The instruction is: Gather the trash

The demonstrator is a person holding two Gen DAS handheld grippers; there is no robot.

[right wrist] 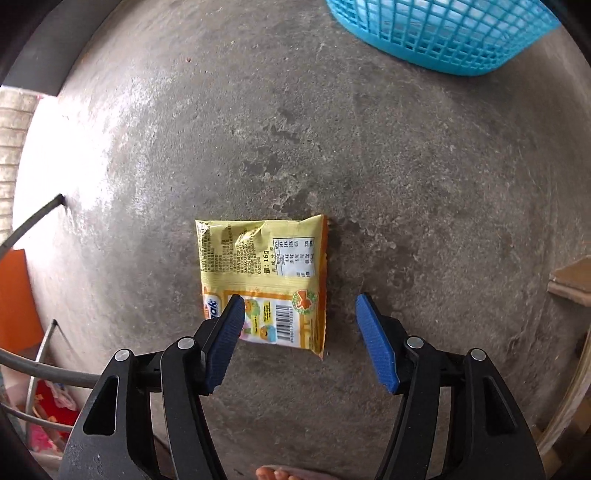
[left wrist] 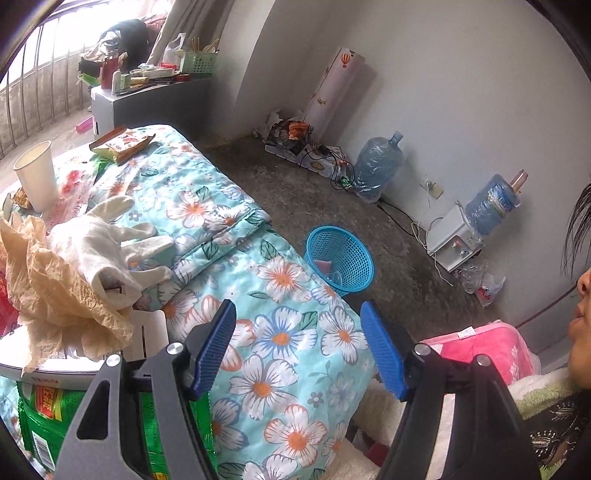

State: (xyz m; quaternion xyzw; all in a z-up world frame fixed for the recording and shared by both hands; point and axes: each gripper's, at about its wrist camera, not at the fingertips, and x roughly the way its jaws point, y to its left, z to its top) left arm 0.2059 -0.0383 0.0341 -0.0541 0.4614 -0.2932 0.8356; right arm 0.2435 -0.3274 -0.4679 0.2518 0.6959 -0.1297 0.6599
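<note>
A yellow snack packet point(right wrist: 266, 266) lies flat on the concrete floor, back side up. My right gripper point(right wrist: 301, 298) points straight down over its near end, open; the left finger covers the packet's lower left corner and nothing is gripped. The blue mesh basket point(right wrist: 443, 33) stands on the floor beyond it. In the left wrist view my left gripper point(left wrist: 297, 306) hangs open and empty over a floral quilt point(left wrist: 280, 332), with the blue mesh basket point(left wrist: 340, 258) on the floor past the bed edge. Crumpled tan paper point(left wrist: 55, 288), a white glove point(left wrist: 107, 243) and a green packet point(left wrist: 48, 417) lie at left.
A paper cup point(left wrist: 37, 177) and a snack wrapper point(left wrist: 122, 142) sit farther along the quilt. Water jugs point(left wrist: 376, 166), a dispenser point(left wrist: 454, 240) and cables line the wall. A person's toes point(right wrist: 277, 472) show at the bottom edge, cardboard point(right wrist: 569, 280) at right.
</note>
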